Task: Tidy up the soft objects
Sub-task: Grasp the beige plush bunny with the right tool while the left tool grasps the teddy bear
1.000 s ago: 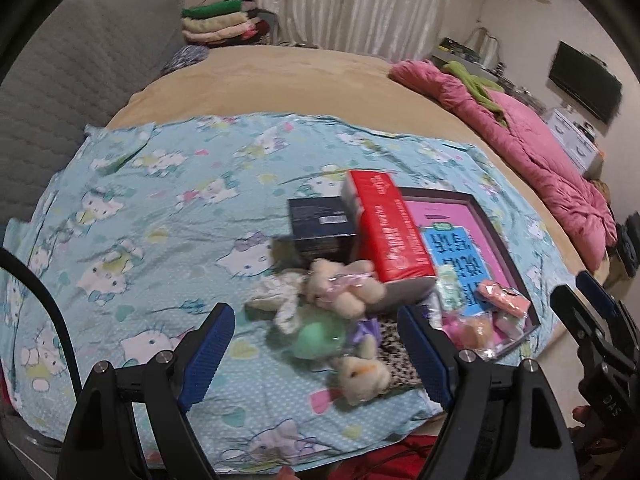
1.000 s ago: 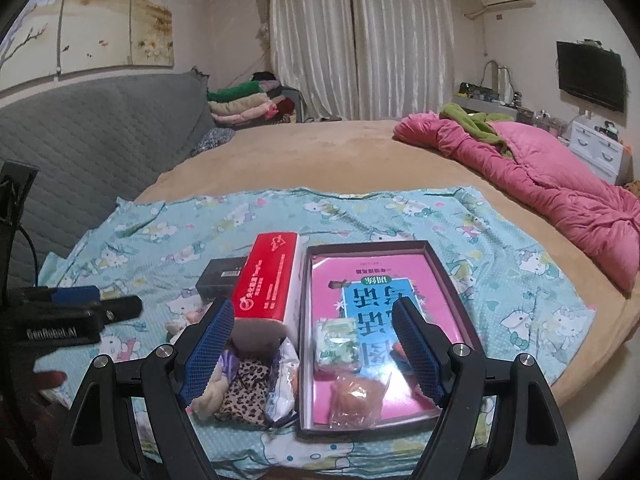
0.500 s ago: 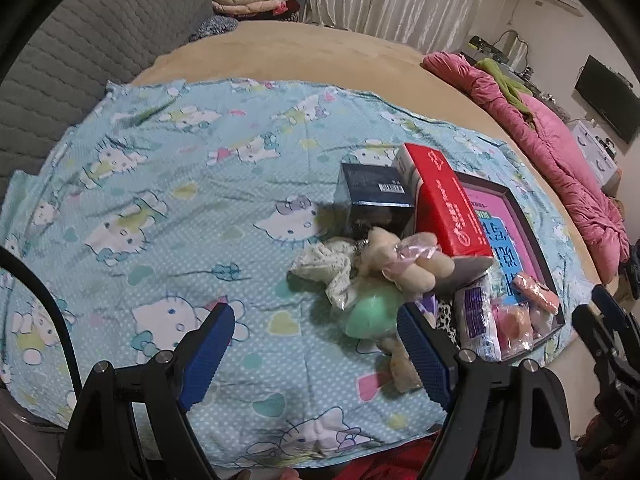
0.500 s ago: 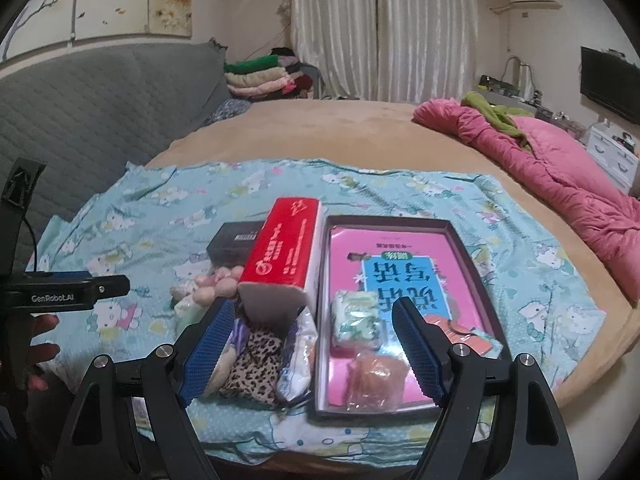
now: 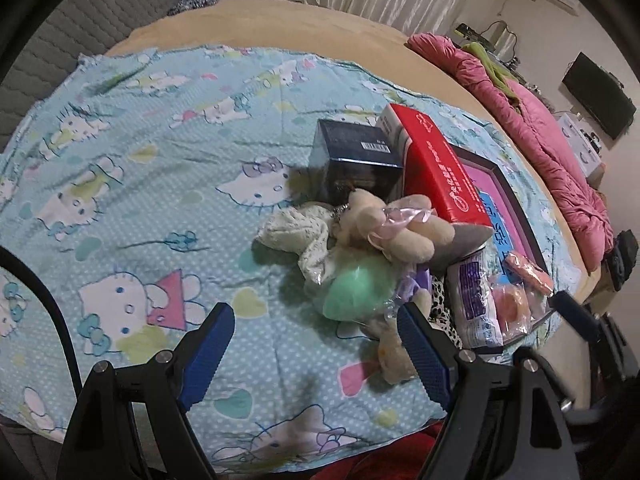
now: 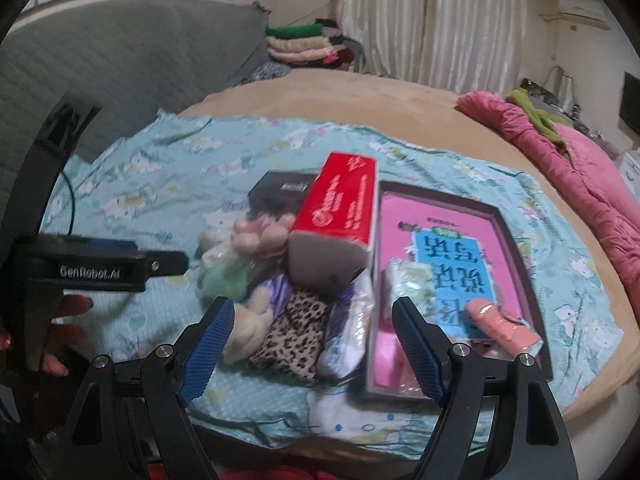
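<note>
Both tools hang over the bed and nothing is gripped yet. The left hand-held gripper (image 5: 312,338) has its blue jaws spread wide and empty, with only the cartoon-cat sheet (image 5: 132,168) between them. Just ahead of its right jaw sits the heap of soft toys: a mint-green plush (image 5: 354,290) in clear wrap, a beige teddy bear (image 5: 394,226) on top of it, a pale speckled cloth toy (image 5: 298,230) to the left, another small cream plush (image 5: 394,354) tucked right by the jaw.

The right hand-held gripper (image 6: 312,338) also stands wide apart with nothing clamped. Between its jaws and just beyond lie a leopard-print pouch (image 6: 294,330) and a white-and-purple soft packet (image 6: 352,320). Further ahead a red box (image 6: 340,208) leans over the pile, a dark box (image 6: 276,192) behind it. To the right is the shallow tray (image 6: 516,248) with a pink printed base, already carrying a small greenish packet (image 6: 410,286) and a peach item (image 6: 502,326).

My read: early going. A couple of pieces are in the tray, the plush heap is unsorted, and a first pick from it looks next.
</note>
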The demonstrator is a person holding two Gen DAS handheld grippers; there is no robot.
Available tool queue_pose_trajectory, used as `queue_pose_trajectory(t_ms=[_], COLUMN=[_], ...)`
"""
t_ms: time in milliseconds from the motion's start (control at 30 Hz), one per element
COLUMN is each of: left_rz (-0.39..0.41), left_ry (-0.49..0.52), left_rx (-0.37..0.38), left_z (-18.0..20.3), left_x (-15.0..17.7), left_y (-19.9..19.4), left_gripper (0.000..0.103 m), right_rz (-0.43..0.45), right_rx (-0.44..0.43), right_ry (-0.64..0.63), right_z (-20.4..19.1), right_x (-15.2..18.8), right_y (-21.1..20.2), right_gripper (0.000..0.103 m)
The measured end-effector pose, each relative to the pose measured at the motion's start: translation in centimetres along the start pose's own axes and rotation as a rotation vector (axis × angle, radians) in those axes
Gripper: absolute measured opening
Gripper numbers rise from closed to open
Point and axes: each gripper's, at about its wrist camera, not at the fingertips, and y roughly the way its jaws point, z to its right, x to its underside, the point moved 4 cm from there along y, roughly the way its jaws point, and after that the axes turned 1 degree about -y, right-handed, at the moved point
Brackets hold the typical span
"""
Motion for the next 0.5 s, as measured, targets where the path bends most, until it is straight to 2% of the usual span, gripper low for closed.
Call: queue_pose_trajectory(t_ms=[233, 500], left_rz=[0.033, 0.011], left_ry=[0.019, 0.084], left_rx=[0.037, 0.075], left_z=[1.3, 4.7], left_x=[-1.9, -4.5], left_y=[0.4, 2.7], left_gripper=[0.083, 0.083], right_rz=[-0.014, -0.047], right_rx=[-0.009, -0.021], right_ry=[-0.027, -0.055], right_z=[-0.9, -1.9], right_x=[0.3, 1.0], right_y=[1.2, 2.8], right_gripper=[0.082, 0.082])
